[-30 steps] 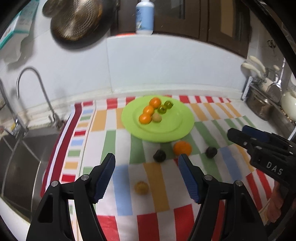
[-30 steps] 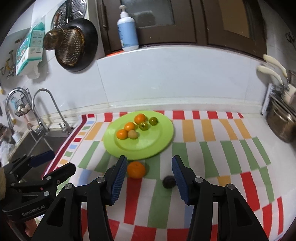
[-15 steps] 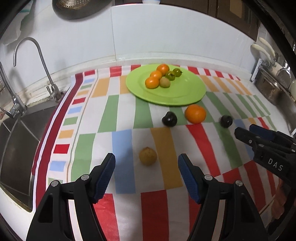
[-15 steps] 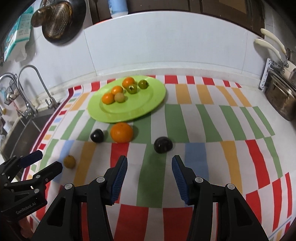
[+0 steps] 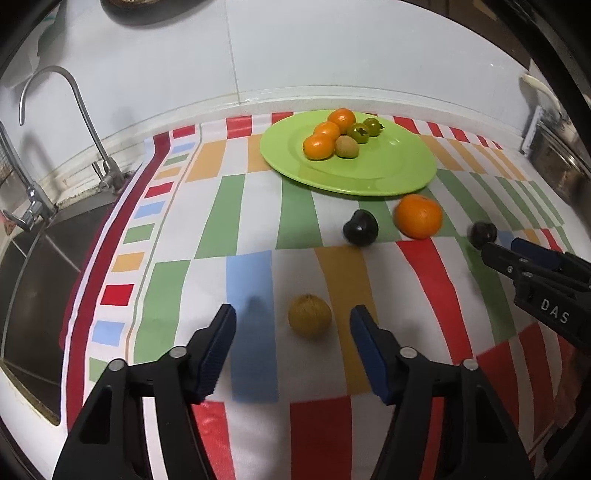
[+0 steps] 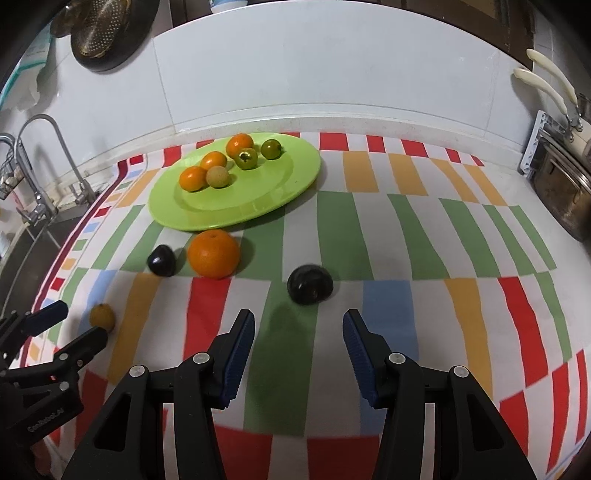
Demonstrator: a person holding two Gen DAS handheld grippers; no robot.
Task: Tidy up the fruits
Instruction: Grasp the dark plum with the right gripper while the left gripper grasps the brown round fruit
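A green plate [image 5: 388, 173] [image 6: 258, 199] holds several small oranges, green fruits and a tan fruit. On the striped cloth lie a big orange [image 5: 418, 216] [image 6: 213, 253], two dark plums [image 5: 360, 228] [image 6: 309, 284] and a small yellow-brown fruit [image 5: 309, 320] [image 6: 101, 314]. My left gripper [image 5: 291, 326] is open, with the yellow-brown fruit just ahead between its fingertips. My right gripper [image 6: 298, 326] is open, just short of one dark plum; in the left wrist view it [image 5: 508, 249] is beside that plum [image 5: 481, 233].
A sink [image 5: 33, 273] with a tap [image 5: 66, 107] lies at the left past the cloth's edge. A metal pot [image 6: 565, 192] stands at the right. A white tiled wall closes the back, with a pan [image 6: 103, 33] hanging on it.
Both grippers have dropped lower and moved forward. The yellow-brown fruit now sits between my left fingertips and the dark plum is close before my right ones. No fruit has moved.
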